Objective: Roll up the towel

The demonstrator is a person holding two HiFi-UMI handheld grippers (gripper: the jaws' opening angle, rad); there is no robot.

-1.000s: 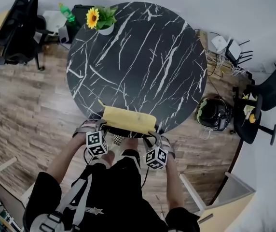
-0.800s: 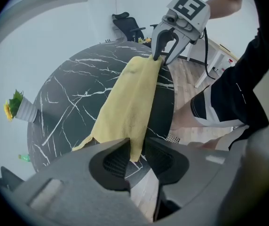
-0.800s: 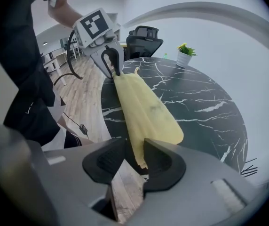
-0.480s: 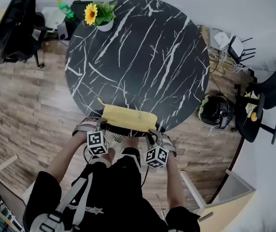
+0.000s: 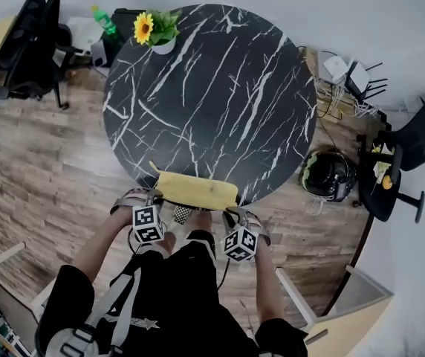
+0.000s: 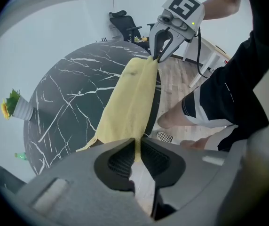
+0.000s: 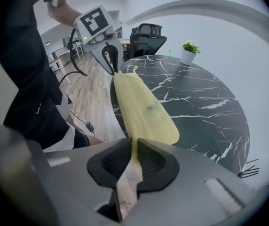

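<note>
Both grippers pinch the yellow towel at the near rim of the round surface

The person's forearms (image 5: 105, 244) reach forward side by side from the body, each hand tipping its gripper steeply down, marker cubes facing up. The left gripper (image 5: 155, 194) has just been closing its jaws, and they now stand narrow with the left end of the towel (image 5: 196, 189) clamped between the pads. The right gripper (image 5: 235, 208) has just done the same on the right end, a thin fold of cloth caught in its narrow gap. The towel lies as a long strip along the near edge of the black marbled surface (image 5: 212, 88), drawn fairly straight between the two grippers, with its far side resting on the stone. A sunflower pot (image 5: 153, 32) stands well apart at the far rim
</note>
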